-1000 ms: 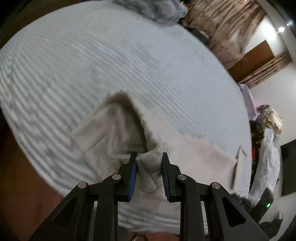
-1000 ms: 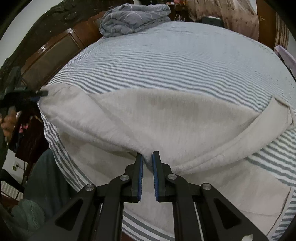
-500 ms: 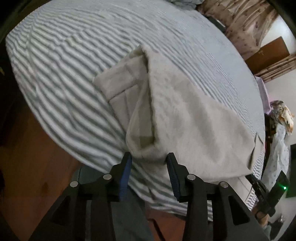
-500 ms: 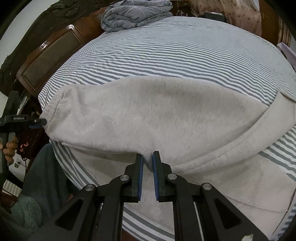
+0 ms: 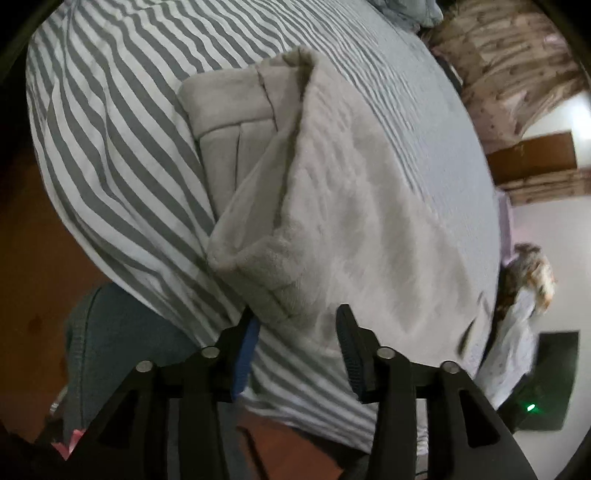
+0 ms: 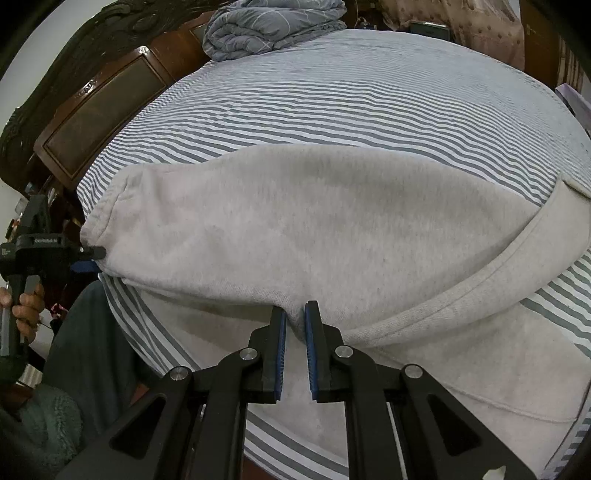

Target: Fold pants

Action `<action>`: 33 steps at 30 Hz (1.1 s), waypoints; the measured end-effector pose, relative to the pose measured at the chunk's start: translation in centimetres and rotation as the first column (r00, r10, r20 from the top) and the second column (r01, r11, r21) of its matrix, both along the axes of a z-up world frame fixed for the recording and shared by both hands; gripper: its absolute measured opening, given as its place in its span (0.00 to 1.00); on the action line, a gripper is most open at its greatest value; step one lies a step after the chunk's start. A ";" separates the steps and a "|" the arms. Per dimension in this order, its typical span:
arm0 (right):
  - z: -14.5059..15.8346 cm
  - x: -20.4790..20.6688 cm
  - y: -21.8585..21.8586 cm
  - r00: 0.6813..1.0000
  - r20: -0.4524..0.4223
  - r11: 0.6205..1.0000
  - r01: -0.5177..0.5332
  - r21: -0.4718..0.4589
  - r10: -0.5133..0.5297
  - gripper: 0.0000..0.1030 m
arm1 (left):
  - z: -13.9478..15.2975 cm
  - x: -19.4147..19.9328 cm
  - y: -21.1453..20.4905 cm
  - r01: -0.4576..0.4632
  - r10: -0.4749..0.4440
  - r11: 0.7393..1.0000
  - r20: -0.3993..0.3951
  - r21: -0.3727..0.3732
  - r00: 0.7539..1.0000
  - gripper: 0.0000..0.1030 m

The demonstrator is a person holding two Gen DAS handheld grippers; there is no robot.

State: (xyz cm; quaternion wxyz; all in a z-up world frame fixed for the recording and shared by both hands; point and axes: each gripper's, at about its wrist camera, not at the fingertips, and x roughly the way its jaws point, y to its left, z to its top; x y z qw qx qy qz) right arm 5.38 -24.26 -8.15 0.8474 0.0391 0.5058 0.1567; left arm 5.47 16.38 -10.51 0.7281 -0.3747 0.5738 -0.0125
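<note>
Light grey sweatpants (image 5: 351,192) lie folded over on the striped bed (image 5: 110,110). The cuffed end rests near the bed's edge. My left gripper (image 5: 298,326) sits right at that end with its jaws opening; the cloth's edge lies between the fingers, and the pads stand clear of it. In the right wrist view the pants (image 6: 295,229) spread across the bed (image 6: 332,92), with the left gripper (image 6: 90,258) at their left tip. My right gripper (image 6: 294,325) is shut on a pinch of the upper layer's near edge.
A folded blue-grey duvet (image 6: 273,26) lies at the head of the bed by the dark wooden headboard (image 6: 99,99). A person's hand (image 6: 26,302) and a dark teal trouser leg (image 6: 92,350) are at the bed's left edge. Wooden floor (image 5: 29,258) lies below.
The left gripper came down to the bed edge with the pant end, and its jaws spread off the cloth. The lifted layer now lies flat. The right gripper kept its grip and place.
</note>
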 end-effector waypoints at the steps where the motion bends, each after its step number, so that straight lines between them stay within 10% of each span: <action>1: -0.1 0.0 0.0 1.000 -0.002 1.000 0.000 0.000 0.000 0.10 | -0.1 0.3 0.1 -0.011 0.011 1.000 0.001 0.001 1.000 0.46; 9: 0.2 -0.2 -0.1 1.000 0.005 1.000 -0.001 -0.007 0.001 0.10 | 1.1 2.6 1.1 -0.050 0.048 0.997 0.049 0.051 0.998 0.29; 23: 5.6 -1.0 0.5 0.994 0.113 1.000 0.011 -0.002 -0.011 0.10 | 13.6 13.9 -0.9 0.109 -0.148 0.982 0.268 0.155 0.952 0.25; 33: 4.9 -1.8 5.9 0.990 0.071 0.993 -0.121 0.008 0.120 0.03 | 12.7 18.6 1.7 0.214 -0.262 0.960 0.311 0.182 0.914 0.25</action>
